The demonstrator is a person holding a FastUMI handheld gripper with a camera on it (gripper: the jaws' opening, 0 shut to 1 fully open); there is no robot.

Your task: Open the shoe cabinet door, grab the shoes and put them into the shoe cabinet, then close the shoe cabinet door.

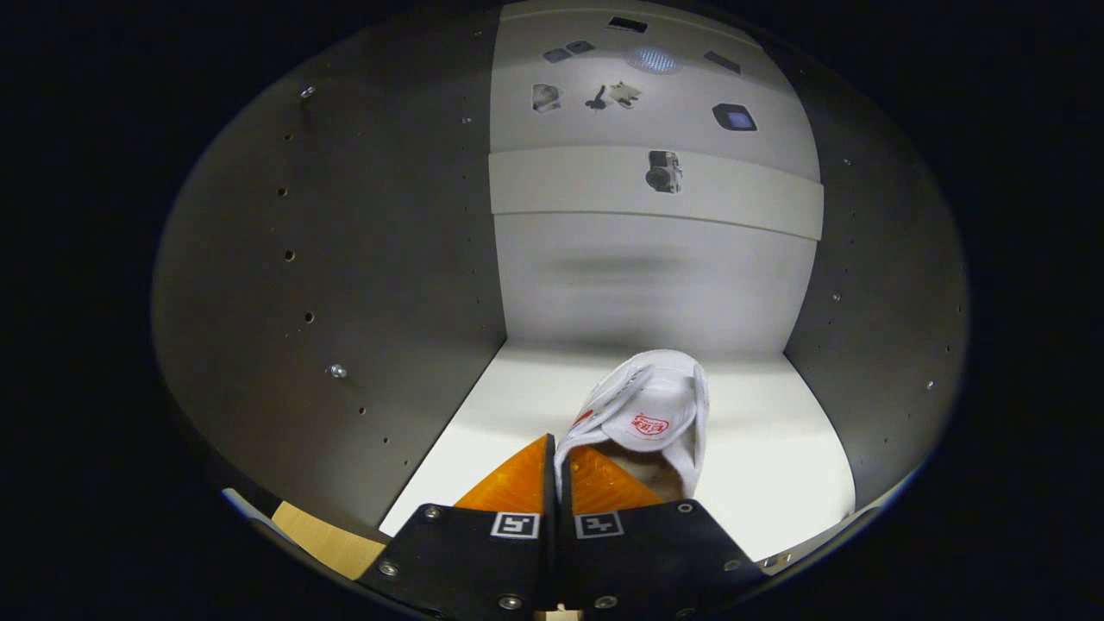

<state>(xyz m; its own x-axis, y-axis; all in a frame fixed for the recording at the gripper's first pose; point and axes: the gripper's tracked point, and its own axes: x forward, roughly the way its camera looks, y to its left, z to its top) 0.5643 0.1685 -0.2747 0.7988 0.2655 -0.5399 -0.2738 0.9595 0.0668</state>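
Note:
I look into the open shoe cabinet (345, 285), with grey side walls and a pale back panel. A white shoe (647, 414) with a red mark on its tongue lies on the white shelf (776, 466), toe pointing to the back. My gripper (556, 457) is shut on the shoe's heel-side collar, the thin white edge pinched between both fingertips. One finger sits outside the shoe, the other inside its opening. The shoe rests on the shelf, just ahead of the fingers.
The left wall (285, 259) and right wall (880, 285) close in on both sides, with small holes and screws. The back panel (655, 181) carries several small stickers. A strip of wooden floor (323, 539) shows below the shelf's front edge, left of the fingers.

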